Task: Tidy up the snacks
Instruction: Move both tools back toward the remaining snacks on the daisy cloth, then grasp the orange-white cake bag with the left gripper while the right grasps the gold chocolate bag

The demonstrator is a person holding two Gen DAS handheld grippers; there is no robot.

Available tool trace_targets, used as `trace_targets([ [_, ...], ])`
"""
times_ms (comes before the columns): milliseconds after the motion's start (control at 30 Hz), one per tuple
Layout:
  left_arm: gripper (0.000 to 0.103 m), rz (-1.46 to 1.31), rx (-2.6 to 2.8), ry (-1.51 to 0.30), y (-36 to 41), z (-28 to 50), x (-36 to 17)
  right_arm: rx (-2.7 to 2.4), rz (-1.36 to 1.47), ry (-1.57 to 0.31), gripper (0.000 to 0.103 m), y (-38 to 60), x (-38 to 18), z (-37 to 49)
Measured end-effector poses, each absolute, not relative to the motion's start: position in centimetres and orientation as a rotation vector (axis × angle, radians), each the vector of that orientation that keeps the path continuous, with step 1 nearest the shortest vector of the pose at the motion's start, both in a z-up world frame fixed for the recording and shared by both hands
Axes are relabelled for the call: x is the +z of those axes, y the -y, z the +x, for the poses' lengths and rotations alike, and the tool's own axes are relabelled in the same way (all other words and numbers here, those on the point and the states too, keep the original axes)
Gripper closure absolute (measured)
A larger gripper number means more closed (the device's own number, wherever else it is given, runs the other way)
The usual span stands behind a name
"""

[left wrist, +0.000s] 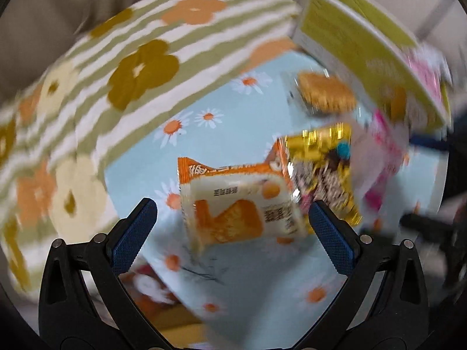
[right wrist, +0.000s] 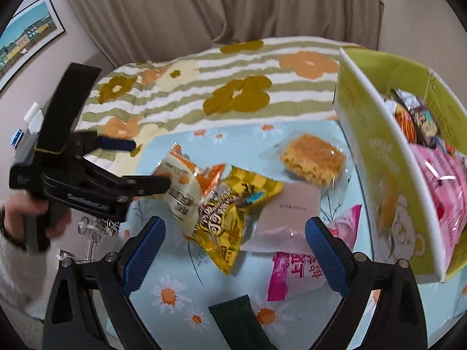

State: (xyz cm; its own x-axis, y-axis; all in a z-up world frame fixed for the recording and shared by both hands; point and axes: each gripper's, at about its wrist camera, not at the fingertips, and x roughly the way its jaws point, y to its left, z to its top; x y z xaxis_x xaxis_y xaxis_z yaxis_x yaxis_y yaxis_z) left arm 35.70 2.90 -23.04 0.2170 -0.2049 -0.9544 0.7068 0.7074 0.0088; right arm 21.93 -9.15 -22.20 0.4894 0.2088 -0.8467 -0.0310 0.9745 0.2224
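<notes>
My left gripper [left wrist: 233, 213] is open, its blue pads either side of an orange-and-white snack packet [left wrist: 236, 204] without closing on it. In the right wrist view the left gripper [right wrist: 147, 166] reaches in from the left, and the packet [right wrist: 186, 183] sits tilted at its fingertip. Beside it lie a yellow snack bag [right wrist: 230, 218], a clear-wrapped noodle cake [right wrist: 312, 157], a pale pouch [right wrist: 289, 213] and a pink packet [right wrist: 294, 274]. My right gripper [right wrist: 235, 227] is open and empty above them. A yellow-green box [right wrist: 376, 151] at right holds several snacks.
A light blue daisy cloth [right wrist: 175, 285] covers the table, with a striped flower blanket [right wrist: 233, 93] behind it. A dark green packet [right wrist: 233, 320] lies near the front edge. Beige curtains hang behind. The box also shows at upper right in the left wrist view [left wrist: 350, 43].
</notes>
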Motion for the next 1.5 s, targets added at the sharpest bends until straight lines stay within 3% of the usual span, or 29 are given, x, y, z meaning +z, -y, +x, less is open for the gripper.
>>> trace_targets([
  [300,0.0,1.053,-0.913,-1.054,-0.2,32.9,-25.4,0.155,0.195,-1.079,0.01,8.3,-24.5,23.1],
  [500,0.0,1.242,-0.99,-0.99,1.4,33.1,-28.2,0.2,0.113,-1.093,0.021,7.3,-25.8,23.8],
  [567,0.0,1.249,-1.005,-0.998,1.7,33.3,-28.9,0.216,0.077,-1.099,0.027,7.0,-26.1,24.1],
  [967,0.02,1.208,-1.037,-0.977,1.3,34.1,-29.8,0.293,-0.063,-1.1,0.028,5.7,-27.5,25.3],
  [1500,0.023,0.971,-0.883,-1.136,-1.8,36.0,-28.8,0.356,-0.009,-1.138,0.028,4.6,-29.7,27.5],
])
